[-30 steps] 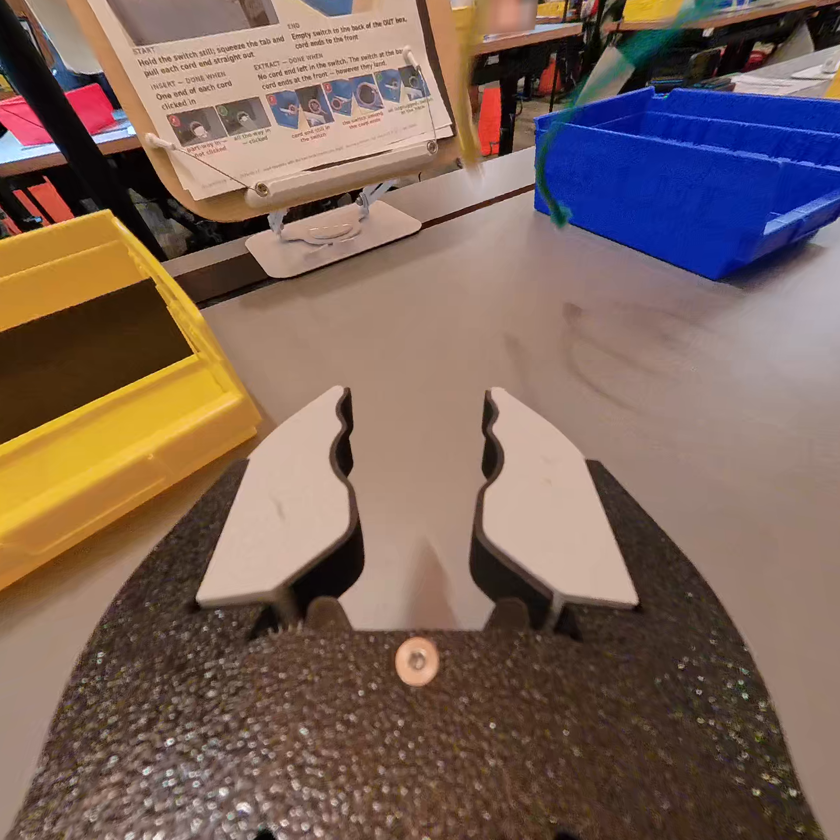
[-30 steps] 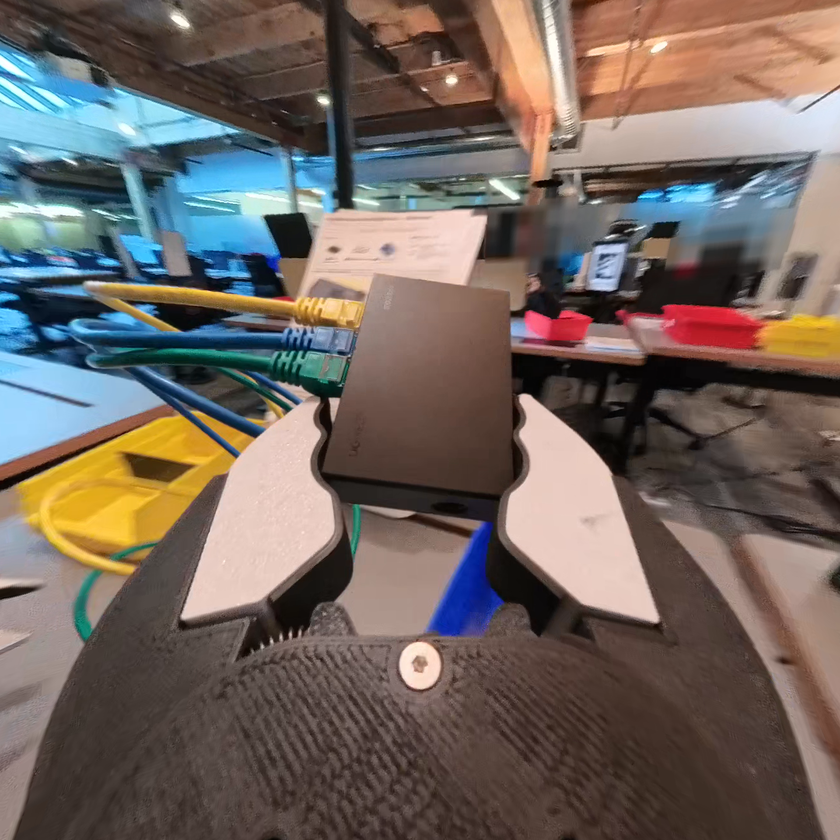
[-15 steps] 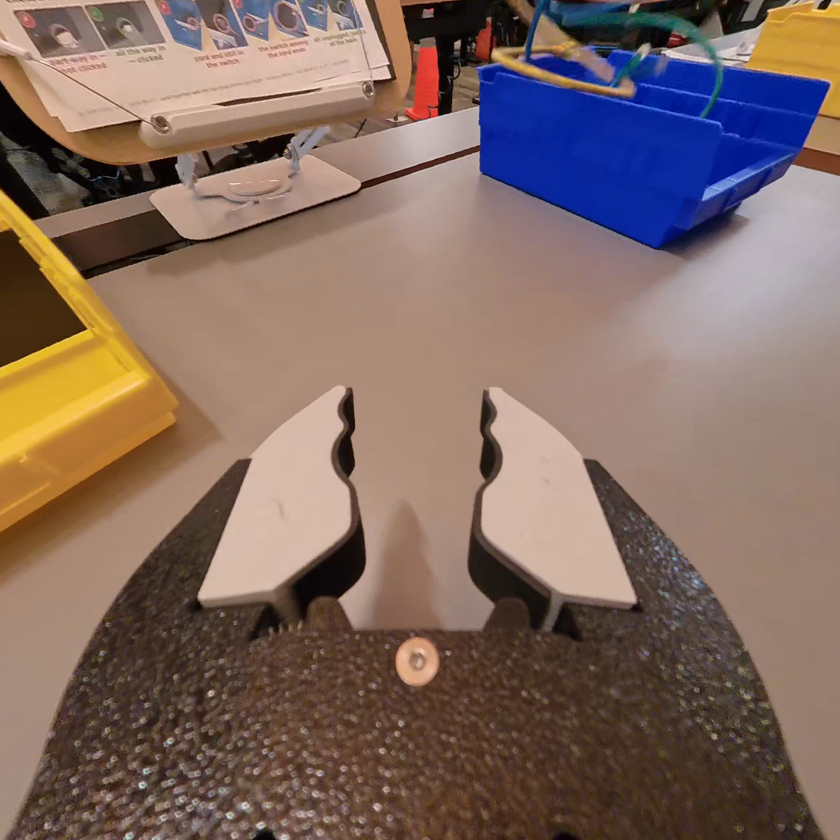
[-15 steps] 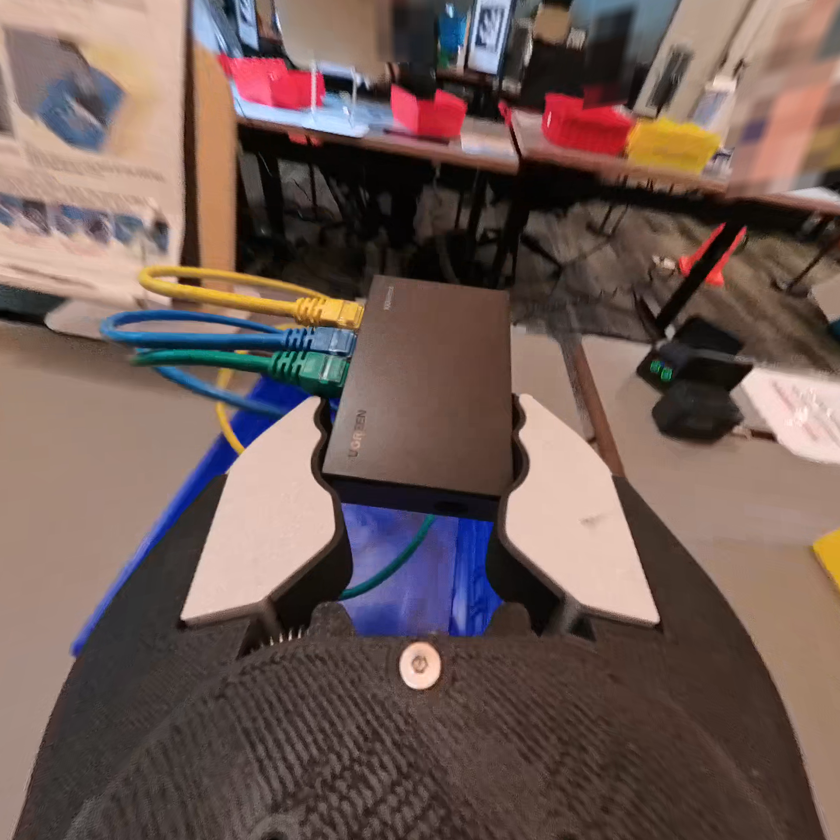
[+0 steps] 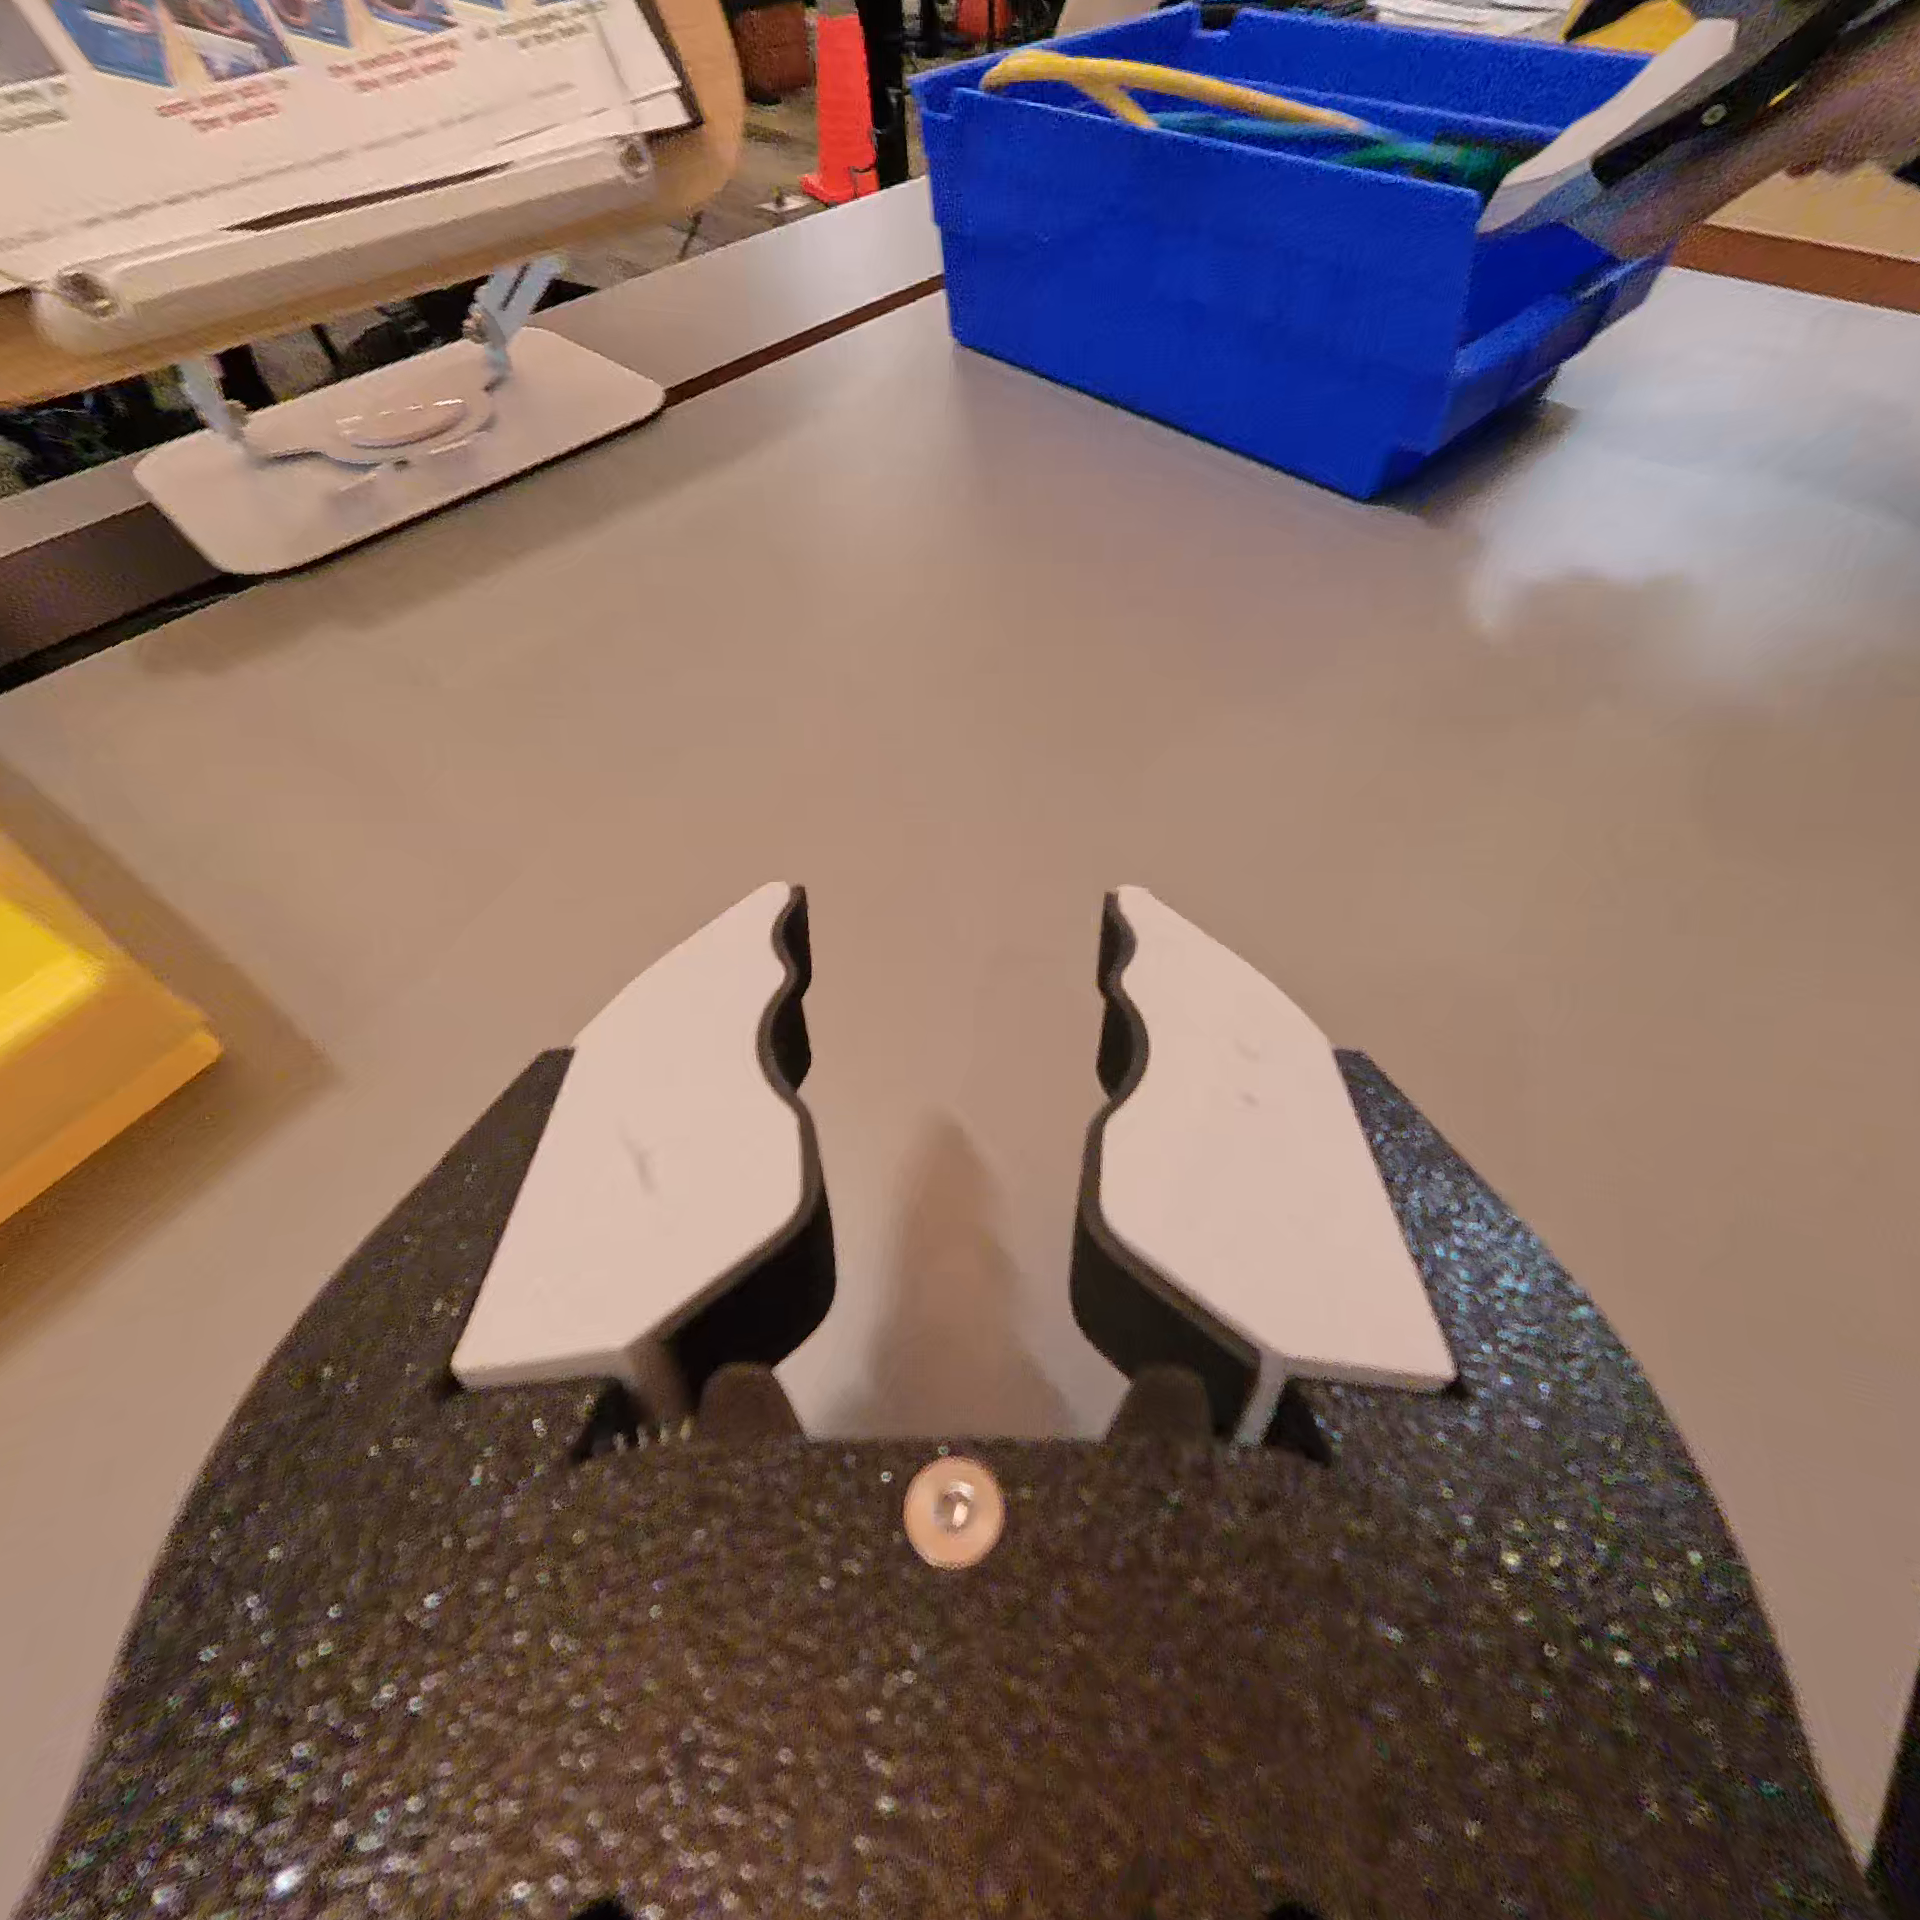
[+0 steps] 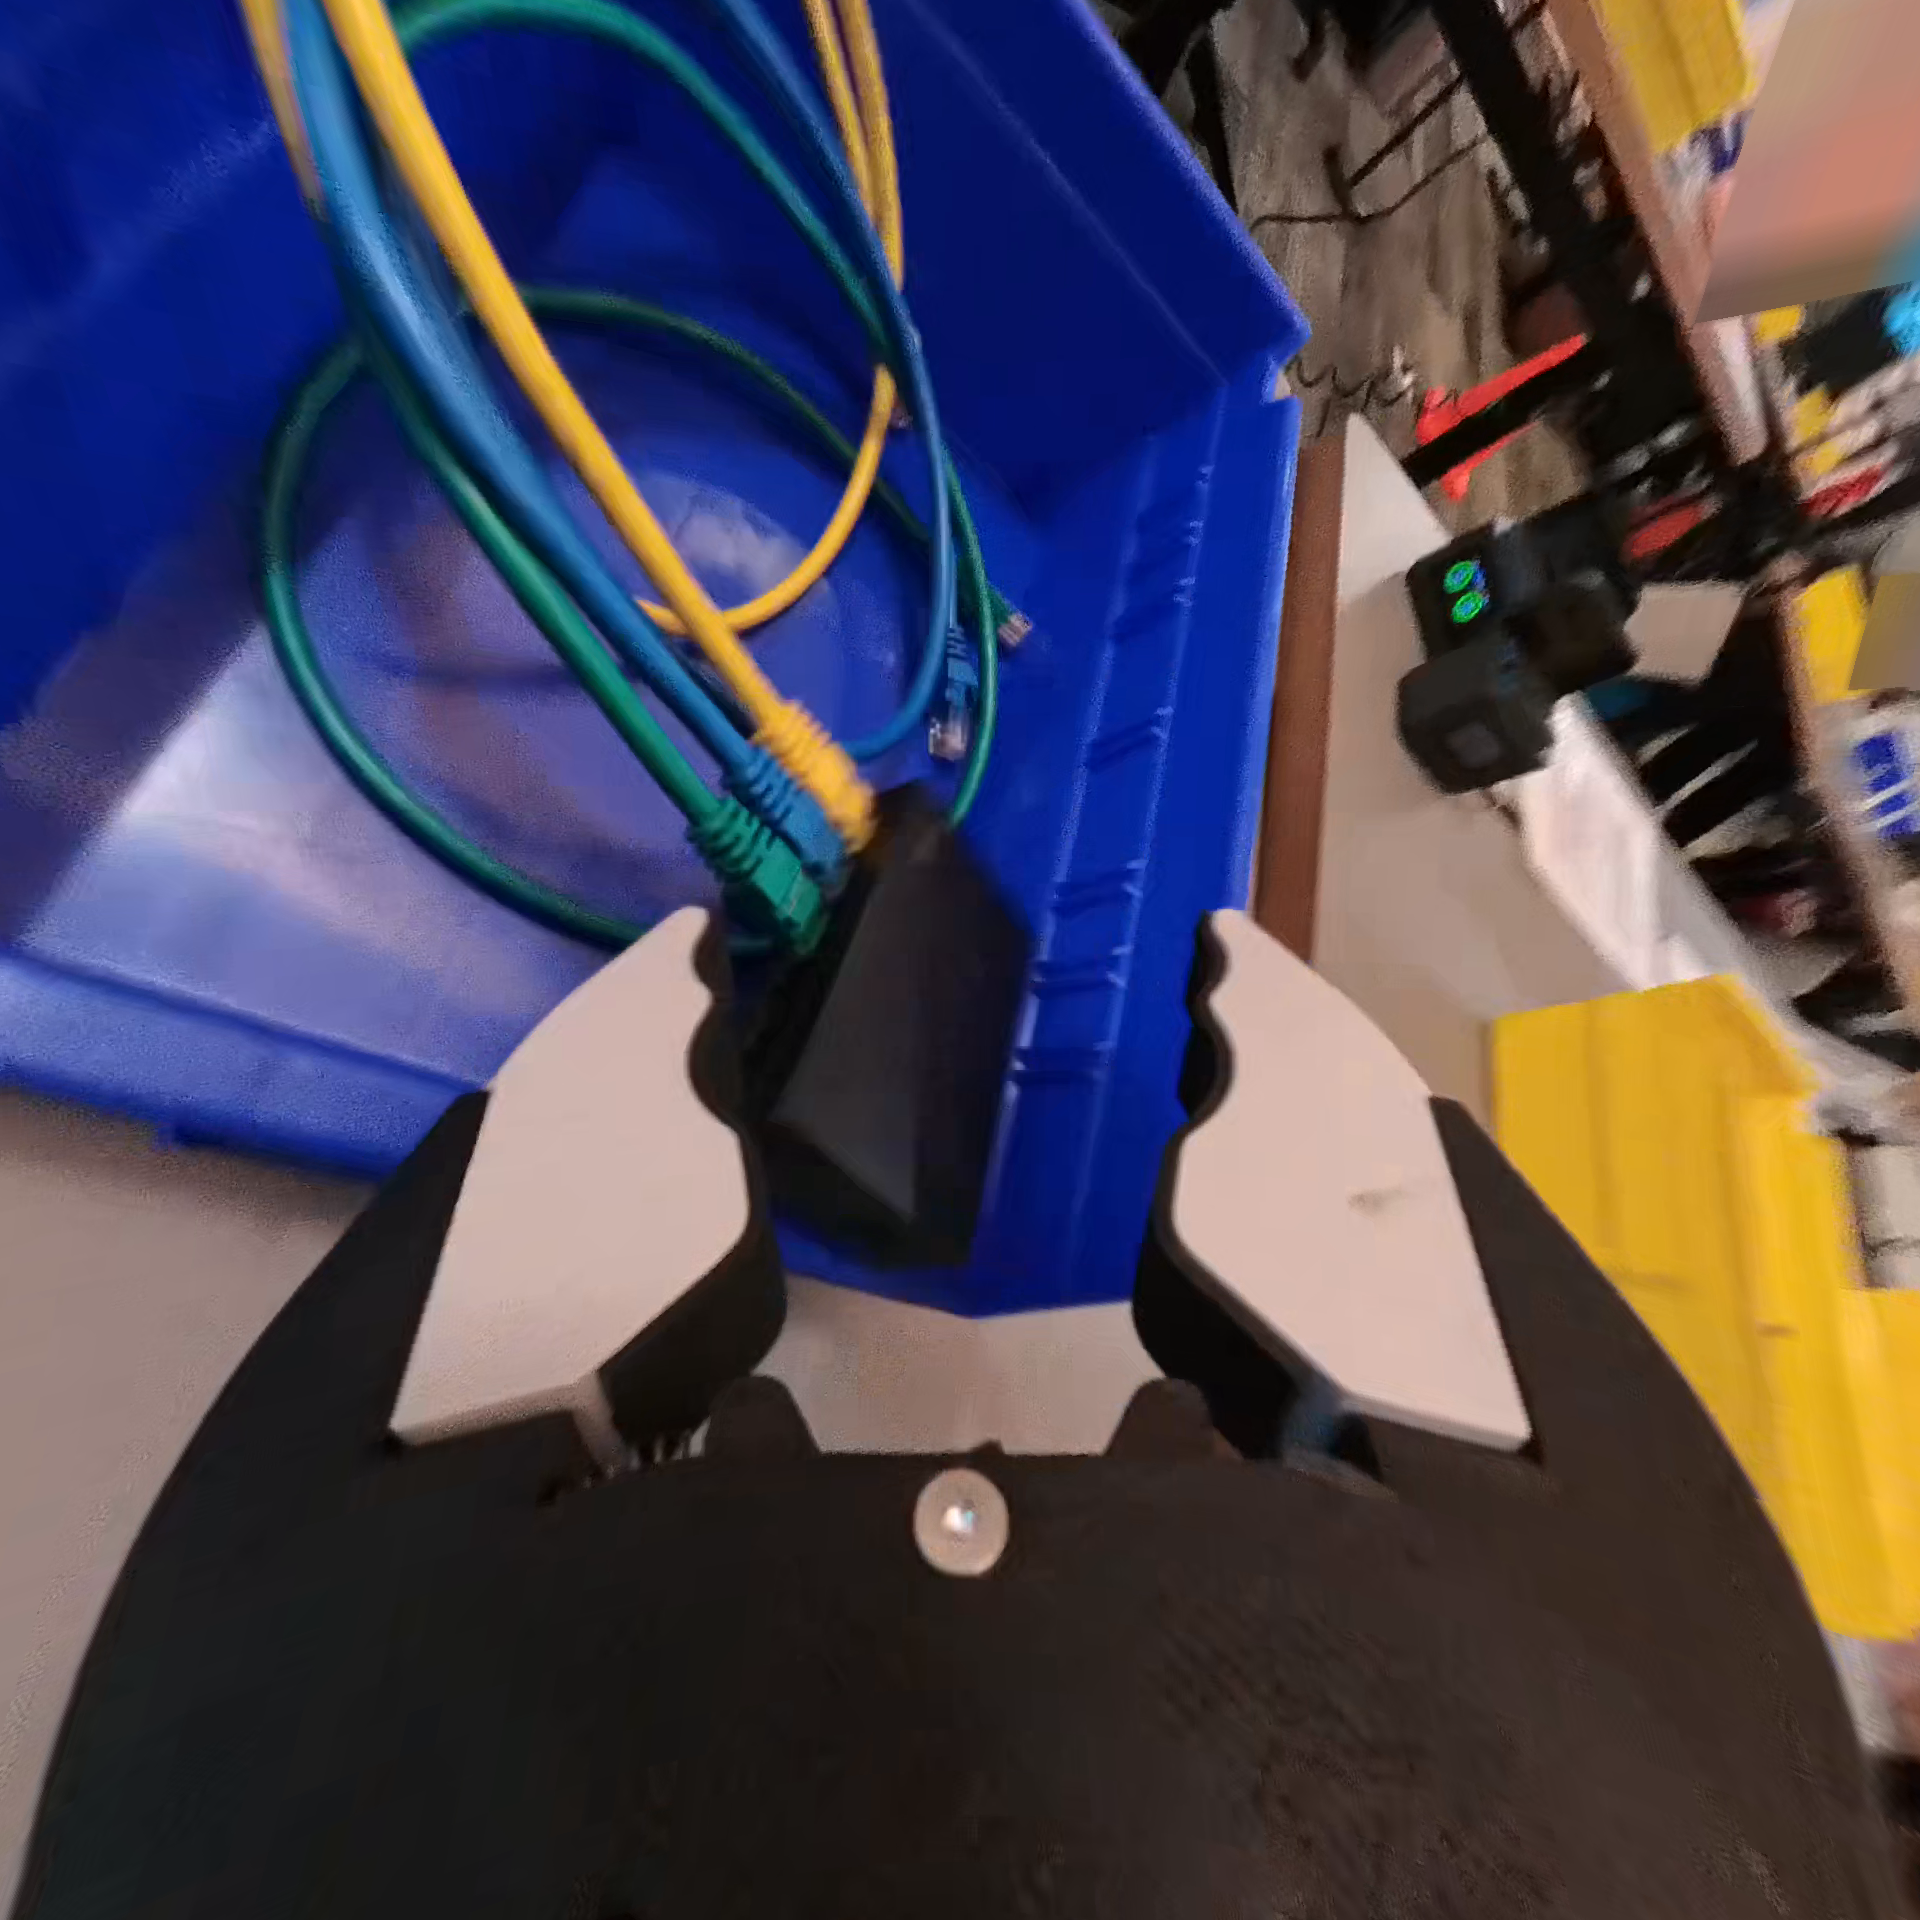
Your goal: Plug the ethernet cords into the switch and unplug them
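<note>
The black switch (image 6: 904,1049) lies tilted inside the blue bin (image 6: 1132,831), against its right wall. A yellow cord (image 6: 582,436), a blue cord (image 6: 447,395) and a green cord (image 6: 312,665) are plugged into its end and loop over the bin floor. My right gripper (image 6: 956,925) is open just above the switch, jaws clear of it. It also shows in the left wrist view (image 5: 1621,114) over the bin (image 5: 1195,270). My left gripper (image 5: 951,904) is open and empty, low over the grey table (image 5: 1039,644).
A yellow bin (image 5: 62,1049) sits at the left and an instruction sheet on a stand (image 5: 395,447) at the back left. Another yellow bin (image 6: 1662,1195) and a black device with green lights (image 6: 1496,623) lie right of the blue bin.
My right gripper carried the switch over the blue bin, tipped down and opened; the switch with its cords now lies in the bin. My left gripper drifted rightward, still open.
</note>
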`<state>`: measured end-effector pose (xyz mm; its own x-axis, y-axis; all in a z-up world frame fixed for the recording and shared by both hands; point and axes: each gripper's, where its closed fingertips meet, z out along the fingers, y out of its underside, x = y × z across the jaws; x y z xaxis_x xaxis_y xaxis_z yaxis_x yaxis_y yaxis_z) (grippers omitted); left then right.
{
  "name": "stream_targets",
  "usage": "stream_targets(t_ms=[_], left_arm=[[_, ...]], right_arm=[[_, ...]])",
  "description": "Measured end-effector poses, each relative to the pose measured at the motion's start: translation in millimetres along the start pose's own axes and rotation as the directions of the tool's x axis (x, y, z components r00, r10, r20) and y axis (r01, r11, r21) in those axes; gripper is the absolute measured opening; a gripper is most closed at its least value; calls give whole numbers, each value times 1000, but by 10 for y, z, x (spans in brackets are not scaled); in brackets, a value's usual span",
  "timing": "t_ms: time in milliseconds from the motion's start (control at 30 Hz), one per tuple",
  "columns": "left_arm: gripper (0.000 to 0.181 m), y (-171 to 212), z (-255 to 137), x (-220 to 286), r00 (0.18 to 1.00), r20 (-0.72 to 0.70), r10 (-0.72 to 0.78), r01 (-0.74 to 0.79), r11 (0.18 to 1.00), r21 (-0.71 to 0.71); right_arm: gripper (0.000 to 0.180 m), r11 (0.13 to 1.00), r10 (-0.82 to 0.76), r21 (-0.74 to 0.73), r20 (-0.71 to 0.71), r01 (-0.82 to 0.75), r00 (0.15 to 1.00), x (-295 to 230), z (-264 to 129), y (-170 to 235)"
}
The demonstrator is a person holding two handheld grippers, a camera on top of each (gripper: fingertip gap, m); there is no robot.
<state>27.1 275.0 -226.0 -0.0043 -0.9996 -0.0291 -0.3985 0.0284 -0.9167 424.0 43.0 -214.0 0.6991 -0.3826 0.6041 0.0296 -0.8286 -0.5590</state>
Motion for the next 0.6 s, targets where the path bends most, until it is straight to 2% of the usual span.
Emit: stream_targets(t_ms=[33, 67, 100, 200, 267, 367, 467, 600], left_arm=[[53, -25, 42, 71, 1000, -18, 4, -4, 1000, -1], [53, -54, 92, 153, 999, -38, 10, -10, 1000, -3], [53, -88, 151, 246, 998, -59, 19, -19, 1000, -6], [59, -220, 373, 585, 989, -132, 73, -76, 997, -17], [66, -354, 554, 823, 979, -172, 111, -114, 993, -9], [70, -613, 897, 1096, 971, -199, 135, -135, 991, 14], [78, -871, 1338, 1289, 975, -209, 76, -77, 997, 3], [84, -1129, 1952, 1487, 973, -212, -88, 75, 995, -67]], right_arm=[[85, 999, -54, 6, -19, 54, 998, 23, -64, -16], [76, 997, -69, 18, -25, 69, 997, 42, -135, -40], [77, 998, -58, 35, -2, 58, 998, 38, -218, -61], [82, 985, 96, 132, 89, -107, 991, 46, -567, -127], [83, 932, 250, 230, 156, -281, 956, 45, -863, -137], [82, 798, 456, 318, 235, -511, 858, -72, -1217, 18], [84, 740, 558, 301, 224, -601, 799, -292, -1307, 321], [92, 760, 602, 208, 132, -615, 788, -300, -1250, 589]])
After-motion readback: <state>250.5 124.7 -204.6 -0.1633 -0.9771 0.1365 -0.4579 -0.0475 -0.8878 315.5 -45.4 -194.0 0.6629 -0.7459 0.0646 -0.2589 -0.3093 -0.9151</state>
